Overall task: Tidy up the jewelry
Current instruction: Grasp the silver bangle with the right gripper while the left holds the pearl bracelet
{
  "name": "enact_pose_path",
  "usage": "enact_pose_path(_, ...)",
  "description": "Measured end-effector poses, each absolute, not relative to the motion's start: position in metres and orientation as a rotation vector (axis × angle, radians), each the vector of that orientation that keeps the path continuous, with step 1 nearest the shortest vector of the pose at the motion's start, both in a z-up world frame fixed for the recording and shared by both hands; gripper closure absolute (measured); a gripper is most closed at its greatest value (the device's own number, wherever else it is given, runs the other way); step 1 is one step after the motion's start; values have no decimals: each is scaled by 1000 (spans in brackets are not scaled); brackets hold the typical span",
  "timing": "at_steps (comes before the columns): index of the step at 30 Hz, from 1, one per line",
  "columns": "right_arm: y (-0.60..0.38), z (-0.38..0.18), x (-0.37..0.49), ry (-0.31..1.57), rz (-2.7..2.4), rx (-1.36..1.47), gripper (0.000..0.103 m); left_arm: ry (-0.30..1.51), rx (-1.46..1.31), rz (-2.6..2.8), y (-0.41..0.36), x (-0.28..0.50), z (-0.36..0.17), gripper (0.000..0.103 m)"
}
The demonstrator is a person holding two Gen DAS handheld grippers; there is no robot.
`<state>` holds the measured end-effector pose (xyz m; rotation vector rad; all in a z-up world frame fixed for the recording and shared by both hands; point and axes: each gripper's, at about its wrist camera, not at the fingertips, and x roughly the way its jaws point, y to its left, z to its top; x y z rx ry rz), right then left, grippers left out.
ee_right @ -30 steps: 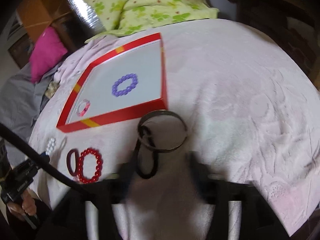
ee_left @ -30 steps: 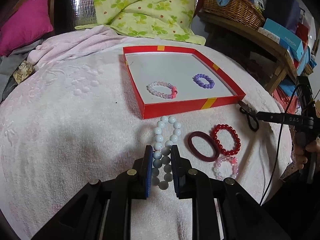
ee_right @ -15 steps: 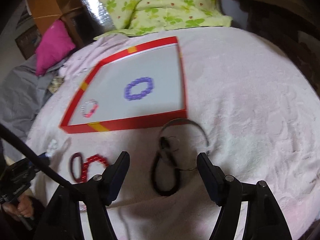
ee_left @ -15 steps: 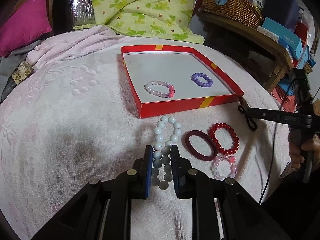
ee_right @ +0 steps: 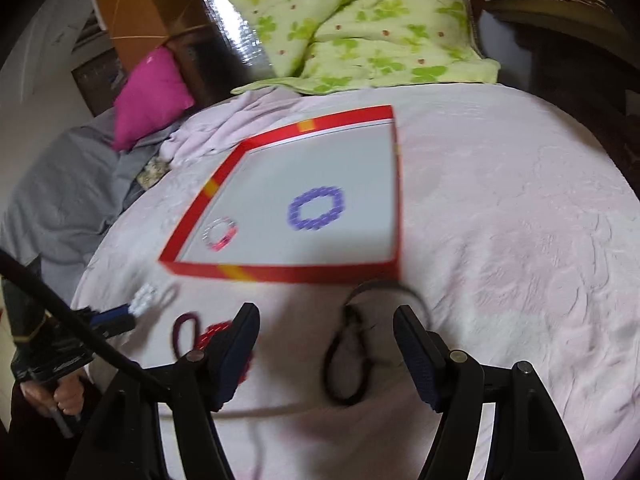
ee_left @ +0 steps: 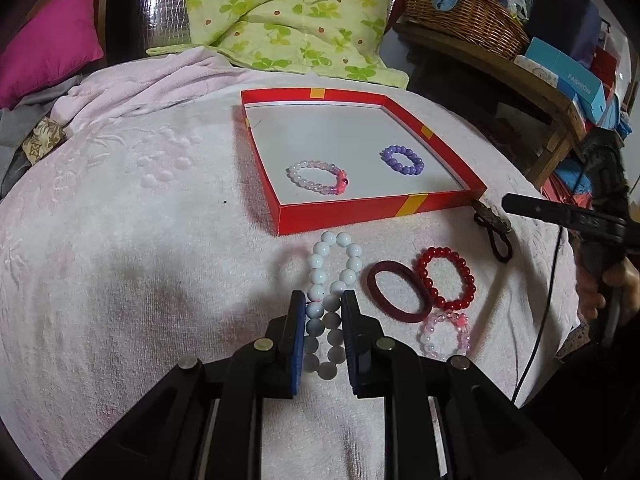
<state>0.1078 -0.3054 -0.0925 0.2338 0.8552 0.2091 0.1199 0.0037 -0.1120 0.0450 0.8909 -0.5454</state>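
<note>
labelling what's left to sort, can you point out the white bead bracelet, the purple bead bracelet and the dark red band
white bead bracelet (ee_left: 320, 263): left wrist view, a bead on its left strand
purple bead bracelet (ee_left: 387, 155): left wrist view, beads on its left side
dark red band (ee_left: 378, 280): left wrist view, its left rim

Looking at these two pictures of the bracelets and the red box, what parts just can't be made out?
- Left wrist view: the near end of the white bead bracelet is hidden between the left gripper fingers.
- Right wrist view: motion blur smears the red bead bracelet, which the right gripper finger partly covers.
- Right wrist view: the dark cord and metal ring are too blurred to show how they join.
</note>
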Motion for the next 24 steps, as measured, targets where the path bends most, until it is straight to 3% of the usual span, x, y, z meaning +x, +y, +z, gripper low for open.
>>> enact_pose_path(2,-312,-98,117,883,209,227,21,890,50,-550,2,119,-112,84)
enact_pose_path(12,-311,-127,148,978,285,129,16,907,64,-548,-4,124,-117,84)
enact_pose_path(14,-309,-125,142,976,282,138,22,907,62,-551,-5,125,-117,84)
enact_pose_path(15,-307,-125,139,972,285,129,36,906,61,-550,-6,125,-117,84)
enact_pose_path(16,-306,-124,138,972,285,121,39,905,61,-550,-6,124,-117,84)
enact_pose_path(24,-260,-107,104,922,347,-13,39,901,44,-543,-2,122,-114,84)
